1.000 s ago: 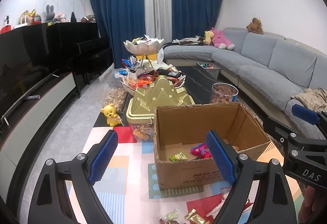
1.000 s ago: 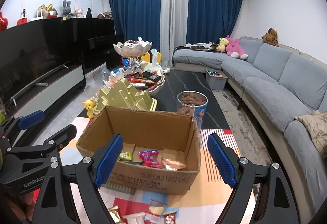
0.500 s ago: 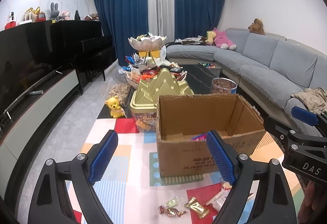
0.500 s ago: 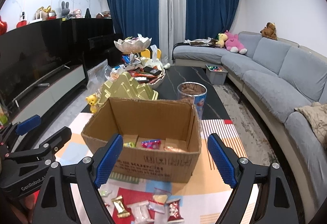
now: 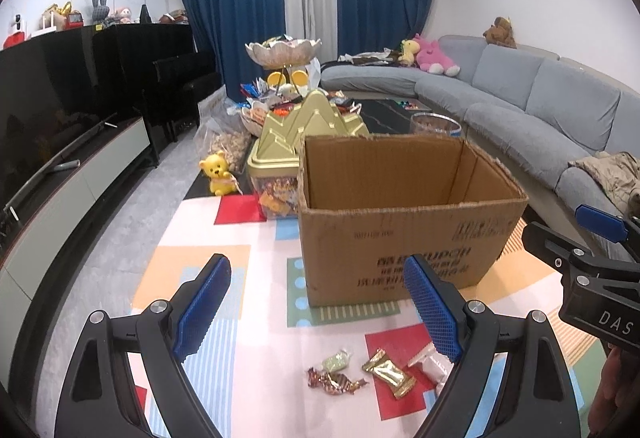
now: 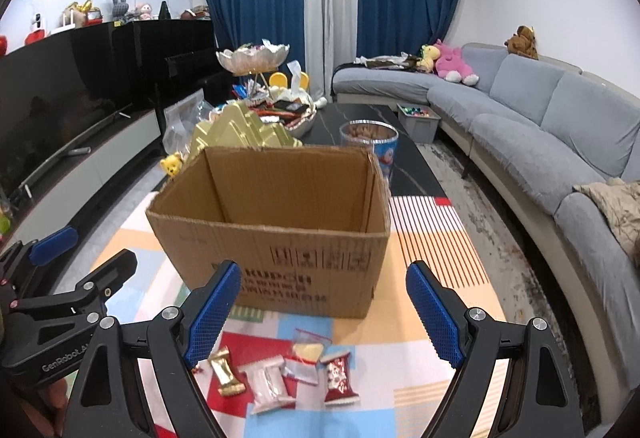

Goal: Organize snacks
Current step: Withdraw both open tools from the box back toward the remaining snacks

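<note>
Both the left gripper and right gripper, wide and empty, have dropped from the cardboard box toward wrapped snacks just below, probably the next pick.

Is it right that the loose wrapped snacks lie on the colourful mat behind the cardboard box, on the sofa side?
Not quite. The wrapped snacks lie on the colourful mat in front of the cardboard box, on the side nearest the camera. The right wrist view shows this.

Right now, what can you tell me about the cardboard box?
The cardboard box is brown corrugated board, open-topped, with no top flaps visible and ragged rim edges. Dark print marks its near side. It stands upright on the colourful mat, behind the loose wrapped snacks. Its inner walls show; its floor is hidden. Nothing grips it.
</note>
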Demonstrator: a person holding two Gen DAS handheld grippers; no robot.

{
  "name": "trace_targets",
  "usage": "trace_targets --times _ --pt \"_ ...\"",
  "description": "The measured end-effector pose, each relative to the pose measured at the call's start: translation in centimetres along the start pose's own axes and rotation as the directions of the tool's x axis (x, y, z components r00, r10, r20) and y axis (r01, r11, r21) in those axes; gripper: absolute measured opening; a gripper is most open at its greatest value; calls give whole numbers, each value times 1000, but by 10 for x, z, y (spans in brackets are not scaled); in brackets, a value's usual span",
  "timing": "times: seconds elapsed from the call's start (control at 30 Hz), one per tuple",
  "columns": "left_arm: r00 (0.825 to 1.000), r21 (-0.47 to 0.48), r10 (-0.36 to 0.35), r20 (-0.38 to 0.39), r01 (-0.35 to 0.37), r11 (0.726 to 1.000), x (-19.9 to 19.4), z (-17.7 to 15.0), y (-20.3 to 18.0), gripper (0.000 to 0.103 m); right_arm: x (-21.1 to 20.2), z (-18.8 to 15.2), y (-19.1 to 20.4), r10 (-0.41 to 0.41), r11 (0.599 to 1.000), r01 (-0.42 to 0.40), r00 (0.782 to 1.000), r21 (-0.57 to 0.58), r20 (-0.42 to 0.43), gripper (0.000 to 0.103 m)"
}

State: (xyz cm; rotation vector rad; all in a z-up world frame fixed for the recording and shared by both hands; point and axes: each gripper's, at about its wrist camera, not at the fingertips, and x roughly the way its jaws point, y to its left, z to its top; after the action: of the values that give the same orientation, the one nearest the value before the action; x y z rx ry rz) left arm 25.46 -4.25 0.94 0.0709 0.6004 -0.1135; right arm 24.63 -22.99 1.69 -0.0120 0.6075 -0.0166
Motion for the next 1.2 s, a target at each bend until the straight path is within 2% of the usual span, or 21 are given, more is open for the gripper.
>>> trace_targets --times 0.5,1.2 --pt "998 7 -13 -61 14 1000 18 -41 -3 89 18 -39 -1 -26 999 24 997 -22 -67 86" --pt "985 37 -22 -172 29 999 51 -85 -7 89 50 -88 -5 -59 998 54 983 -31 -174 85"
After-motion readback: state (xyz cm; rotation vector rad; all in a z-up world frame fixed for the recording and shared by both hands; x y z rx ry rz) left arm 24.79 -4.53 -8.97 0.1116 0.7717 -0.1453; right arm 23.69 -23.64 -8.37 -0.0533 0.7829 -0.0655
